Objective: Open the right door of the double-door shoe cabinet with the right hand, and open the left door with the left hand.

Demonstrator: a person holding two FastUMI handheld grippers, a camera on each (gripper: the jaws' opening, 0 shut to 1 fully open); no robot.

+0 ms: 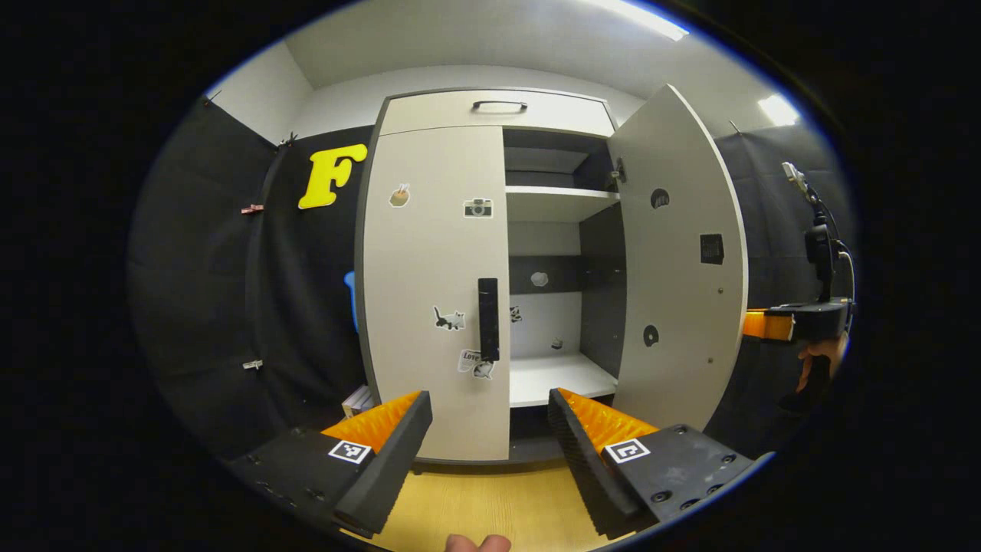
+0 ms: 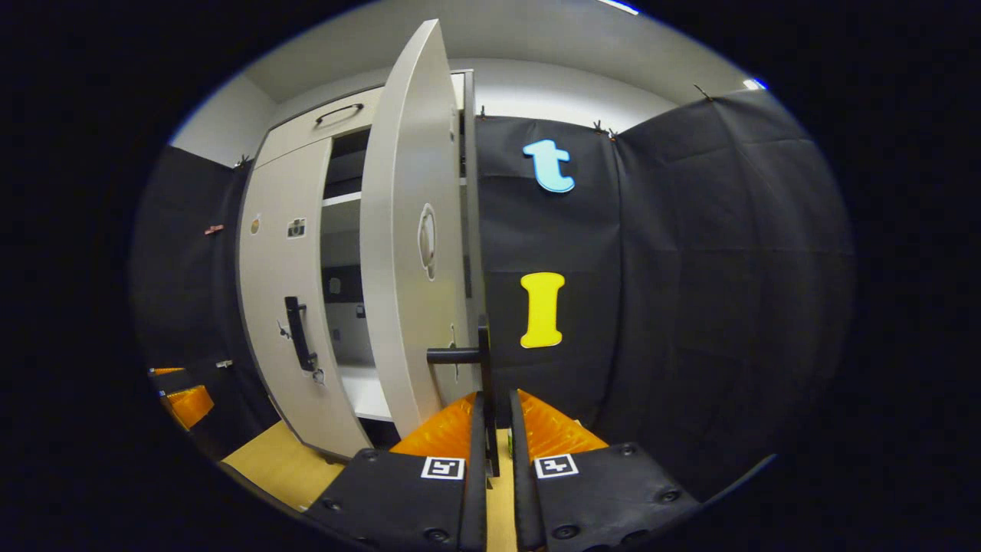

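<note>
Between the right gripper's [image 2: 497, 418] closed fingers sits the black bar handle [image 2: 484, 360] of the pale grey right cabinet door [image 2: 406, 253], swung wide open. Left gripper [image 1: 490, 418] hangs released before the shut, stickered left door [image 1: 433, 291], its black handle [image 1: 488, 319] ungrasped.

Both views are evenly and fairly brightly lit from overhead: in the left gripper view two ceiling lights [image 1: 642, 17] glare white at about one o'clock. The cabinet interior [image 1: 558, 261] falls into soft shadow, and the dark cloth walls swallow detail. Fisheye distortion bows straight edges toward the rim, while the picture stays sharp throughout.
</note>
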